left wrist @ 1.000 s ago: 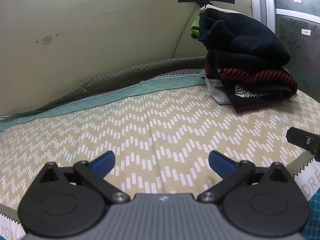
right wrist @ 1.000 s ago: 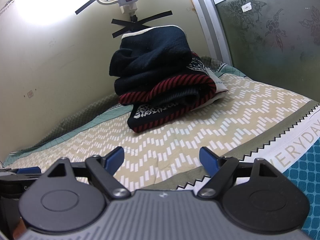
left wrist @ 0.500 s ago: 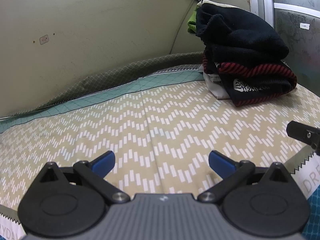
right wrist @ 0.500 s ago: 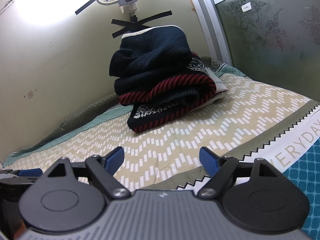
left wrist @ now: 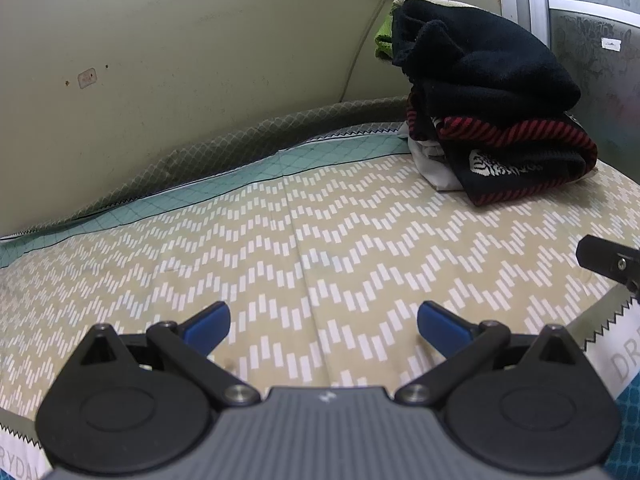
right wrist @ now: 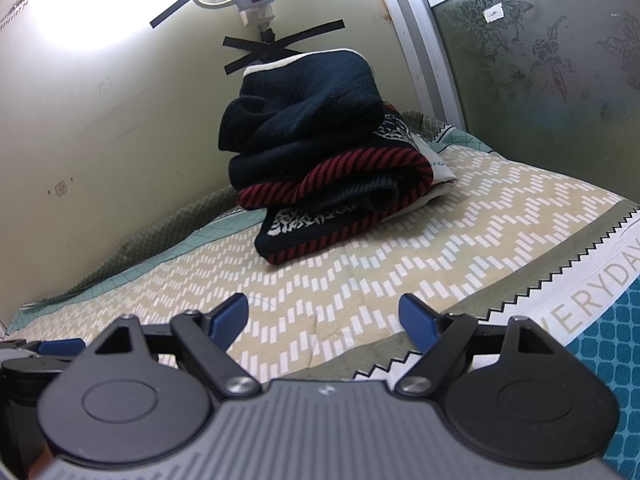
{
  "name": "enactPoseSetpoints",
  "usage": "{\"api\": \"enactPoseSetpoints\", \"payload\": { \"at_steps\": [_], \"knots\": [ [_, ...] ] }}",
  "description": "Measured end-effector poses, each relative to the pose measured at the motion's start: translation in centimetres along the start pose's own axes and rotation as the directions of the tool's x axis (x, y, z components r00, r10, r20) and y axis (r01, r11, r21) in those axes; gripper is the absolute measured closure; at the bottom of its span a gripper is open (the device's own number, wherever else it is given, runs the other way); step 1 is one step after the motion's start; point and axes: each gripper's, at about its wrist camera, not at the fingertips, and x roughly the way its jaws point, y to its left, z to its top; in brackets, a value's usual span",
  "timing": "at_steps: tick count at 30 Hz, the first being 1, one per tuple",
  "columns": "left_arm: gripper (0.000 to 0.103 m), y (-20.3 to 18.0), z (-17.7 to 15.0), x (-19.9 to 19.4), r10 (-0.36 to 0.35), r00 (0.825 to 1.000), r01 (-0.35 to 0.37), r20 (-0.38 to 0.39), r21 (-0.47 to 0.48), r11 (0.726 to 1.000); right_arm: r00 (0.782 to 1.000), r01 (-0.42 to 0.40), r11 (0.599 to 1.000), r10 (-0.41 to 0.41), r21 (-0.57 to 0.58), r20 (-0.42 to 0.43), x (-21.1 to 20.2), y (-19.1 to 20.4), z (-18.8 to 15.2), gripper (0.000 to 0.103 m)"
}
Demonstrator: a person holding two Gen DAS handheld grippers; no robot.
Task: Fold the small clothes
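Nothing much has changed from the earlier frames: both hands stay put, and only the left view has tipped slightly, so the clothes sit a touch lower in it. The left gripper (left wrist: 322, 322) hovers over the bare front middle of the bed cover (left wrist: 280, 240), jaws spread and empty. The right gripper (right wrist: 323, 316) beside it is likewise spread and holds nothing. The pile of folded clothes (right wrist: 316, 160) rests at the cover's far right corner against the wall (right wrist: 100, 120). With nothing spread out in front, folding looks finished or paused.
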Motion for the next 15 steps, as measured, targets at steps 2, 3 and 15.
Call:
{"api": "enactPoseSetpoints", "payload": {
  "at_steps": [2,3,15],
  "knots": [
    [0.0,-0.01,-0.03,0.05,-0.001,1.0,0.001,-0.002,0.002,1.0,1.0,0.0,1.0,0.0,0.0,0.0,0.02,0.0,0.0,0.028],
    [0.0,-0.02,-0.03,0.06,0.0,1.0,0.0,-0.002,0.004,1.0,1.0,0.0,1.0,0.0,0.001,0.0,0.03,0.0,0.0,0.028],
    [0.0,0.01,-0.11,0.17,-0.017,1.0,0.017,-0.015,0.016,1.0,1.0,0.001,1.0,-0.001,0.001,-0.001,0.11,0.01,-0.01,0.028]
  ]
}}
